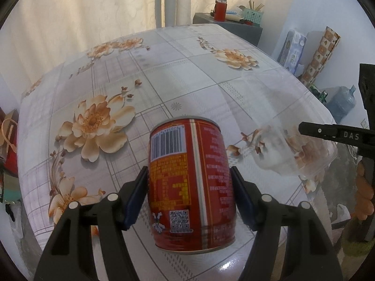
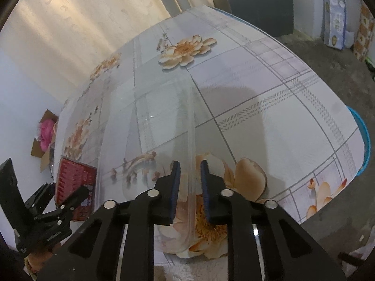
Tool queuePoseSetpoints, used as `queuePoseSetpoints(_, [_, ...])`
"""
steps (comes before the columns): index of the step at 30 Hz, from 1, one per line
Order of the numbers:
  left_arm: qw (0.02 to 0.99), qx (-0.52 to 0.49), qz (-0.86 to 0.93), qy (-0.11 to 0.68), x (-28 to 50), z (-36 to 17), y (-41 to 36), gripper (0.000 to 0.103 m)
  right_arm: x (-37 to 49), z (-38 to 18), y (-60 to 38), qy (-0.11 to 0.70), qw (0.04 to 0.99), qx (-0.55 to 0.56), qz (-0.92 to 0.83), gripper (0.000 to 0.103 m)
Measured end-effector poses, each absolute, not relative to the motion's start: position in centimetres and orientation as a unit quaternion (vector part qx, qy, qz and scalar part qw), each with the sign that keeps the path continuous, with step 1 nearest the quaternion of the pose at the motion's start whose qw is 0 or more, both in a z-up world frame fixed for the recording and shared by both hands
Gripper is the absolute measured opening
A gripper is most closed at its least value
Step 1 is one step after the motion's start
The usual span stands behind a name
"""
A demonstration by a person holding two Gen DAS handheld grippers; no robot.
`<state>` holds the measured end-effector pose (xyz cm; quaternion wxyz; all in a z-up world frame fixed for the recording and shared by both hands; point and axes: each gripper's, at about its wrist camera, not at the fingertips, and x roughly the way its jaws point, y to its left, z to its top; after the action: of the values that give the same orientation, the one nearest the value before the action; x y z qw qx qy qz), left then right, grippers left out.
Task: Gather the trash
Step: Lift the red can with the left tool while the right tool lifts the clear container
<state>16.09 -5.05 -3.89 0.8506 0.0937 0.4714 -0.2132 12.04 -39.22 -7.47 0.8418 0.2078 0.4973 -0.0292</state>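
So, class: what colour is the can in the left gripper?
Red, with orange panels and a white barcode: the can shows best in the left wrist view.

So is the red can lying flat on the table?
No, the can is held off the table between the left fingers.

Left gripper point(image 1: 189, 195) – black plastic linkage arms, round silver pivot pins, dark blue finger pads point(image 1: 136, 201), right gripper point(image 2: 190, 190) alike – white "DAS" lettering, bare skin, green knitted cuff
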Motion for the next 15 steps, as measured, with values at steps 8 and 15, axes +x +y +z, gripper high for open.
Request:
queuePoseSetpoints(8, [0.853,0.099,-0.211,0.467,15.97,-3.90,-5.18,0.066,12.15,-7.74,-39.49,0.494,0.842,0.214,-0.036,0.003])
queuePoseSetpoints(15, [0.855,0.104,-0.211,0.462,15.65,-3.72,-5.36,0.066,11.85,-7.42,-39.91,0.485,0.845,0.220,-0.040,0.003])
